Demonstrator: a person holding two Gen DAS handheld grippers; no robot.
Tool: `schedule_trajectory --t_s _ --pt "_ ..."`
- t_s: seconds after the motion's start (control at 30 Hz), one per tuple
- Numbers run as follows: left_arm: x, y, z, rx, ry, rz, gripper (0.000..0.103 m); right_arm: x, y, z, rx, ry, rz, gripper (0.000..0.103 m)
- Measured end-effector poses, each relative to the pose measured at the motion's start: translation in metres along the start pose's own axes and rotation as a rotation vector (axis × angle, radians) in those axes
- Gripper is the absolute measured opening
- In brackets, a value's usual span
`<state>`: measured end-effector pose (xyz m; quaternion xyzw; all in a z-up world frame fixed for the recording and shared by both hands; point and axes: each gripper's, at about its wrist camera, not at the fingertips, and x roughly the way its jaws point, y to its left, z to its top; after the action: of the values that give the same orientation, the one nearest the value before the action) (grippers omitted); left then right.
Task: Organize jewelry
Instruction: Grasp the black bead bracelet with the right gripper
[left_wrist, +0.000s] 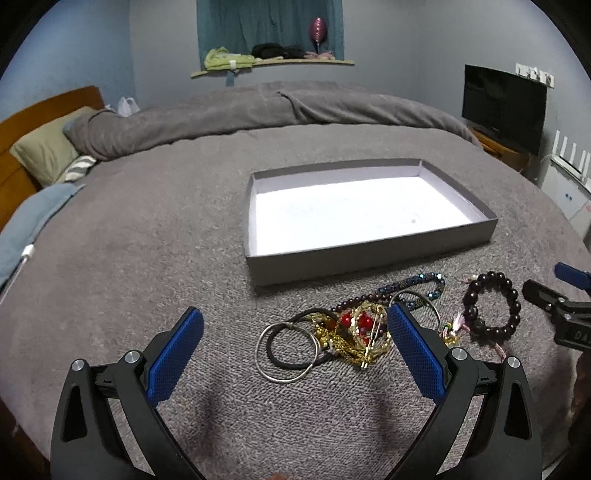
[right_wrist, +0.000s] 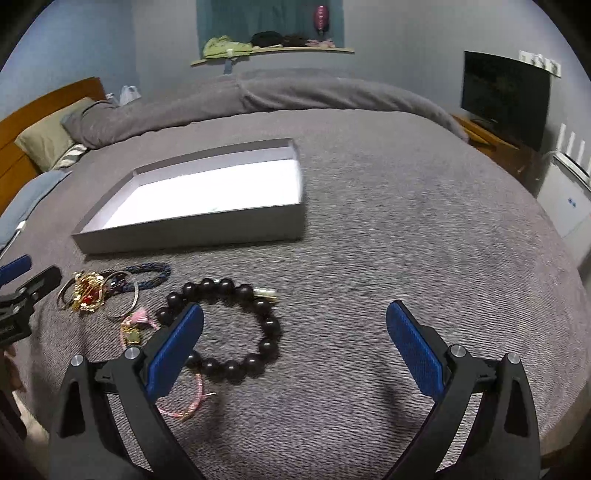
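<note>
Grey blanket (left_wrist: 147, 258) carries an empty box (left_wrist: 369, 254); left gripper (left_wrist: 295, 325) hangs spread over tangled jewelry (left_wrist: 354, 332), nothing grasped. Right gripper (right_wrist: 295, 325), likewise spread, hovers beside a dark bead bracelet (right_wrist: 266, 325). Sorting looks unstarted; next, pinching one piece free.

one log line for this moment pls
left gripper: open, over jewelry pile | right gripper: open, by dark bead bracelet | tray: empty
</note>
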<state>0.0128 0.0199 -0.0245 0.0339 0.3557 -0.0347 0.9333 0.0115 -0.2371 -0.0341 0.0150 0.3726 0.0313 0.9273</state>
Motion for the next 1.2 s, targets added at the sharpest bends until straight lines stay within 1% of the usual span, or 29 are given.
schedule_trajectory --t_s 0.03,0.1,0.17,0.23,0.27,0.3,0.37,0.4,0.43,0.57,0.7,0.77,0.83,0.93,1.13,1.2 --pt "0.001 0.001 0.0 -0.003 0.003 -0.006 0.099 0.003 0.003 0.0 -0.009 0.012 0.002 0.087" --pt "0.003 0.004 0.0 -0.001 0.014 -0.028 0.099 0.008 0.005 -0.001 -0.021 0.035 0.022 0.079" --pt "0.005 0.006 0.0 -0.004 0.017 -0.023 0.099 0.013 0.007 -0.002 -0.028 0.05 0.032 0.07" --pt "0.006 0.008 0.001 -0.006 0.017 -0.038 0.099 0.018 0.009 -0.004 -0.038 0.064 0.043 0.057" --pt "0.007 0.008 0.001 -0.003 0.03 -0.048 0.099 0.02 0.009 -0.005 -0.045 0.07 0.041 0.055" --pt "0.009 0.008 0.0 -0.001 0.035 -0.055 0.099 0.022 0.01 -0.006 -0.049 0.078 0.045 0.046" --pt "0.011 0.009 0.0 0.001 0.043 -0.051 0.099 0.023 0.013 -0.008 -0.052 0.078 0.058 0.044" --pt "0.013 0.011 -0.001 -0.003 0.044 -0.054 0.099 0.024 0.014 -0.009 -0.06 0.078 0.057 0.041" --pt "0.014 0.011 -0.002 -0.005 0.043 -0.061 0.099 0.026 0.014 -0.009 -0.065 0.086 0.062 0.034" --pt "0.014 0.012 -0.007 0.0 0.02 -0.108 0.099 0.029 0.016 -0.012 -0.075 0.093 0.066 0.03" --pt "0.013 0.008 -0.01 0.036 -0.013 -0.115 0.099 0.033 0.017 -0.013 -0.084 0.107 0.067 0.03" --pt "0.014 0.006 -0.011 0.051 -0.015 -0.112 0.099 0.034 0.017 -0.013 -0.092 0.11 0.064 0.03" --pt "0.015 0.009 -0.015 0.054 -0.028 -0.116 0.099 0.032 0.017 -0.013 -0.088 0.107 0.068 0.015" --pt "0.02 0.014 -0.018 0.06 -0.022 -0.094 0.098 0.03 0.015 -0.01 -0.068 0.096 0.081 0.014" --pt "0.017 0.02 -0.017 0.062 -0.021 -0.128 0.096 0.02 0.011 -0.006 -0.051 0.051 0.098 0.014" --pt "0.015 0.023 -0.019 0.06 -0.021 -0.155 0.095 0.019 0.01 -0.005 -0.046 0.044 0.099 0.014"
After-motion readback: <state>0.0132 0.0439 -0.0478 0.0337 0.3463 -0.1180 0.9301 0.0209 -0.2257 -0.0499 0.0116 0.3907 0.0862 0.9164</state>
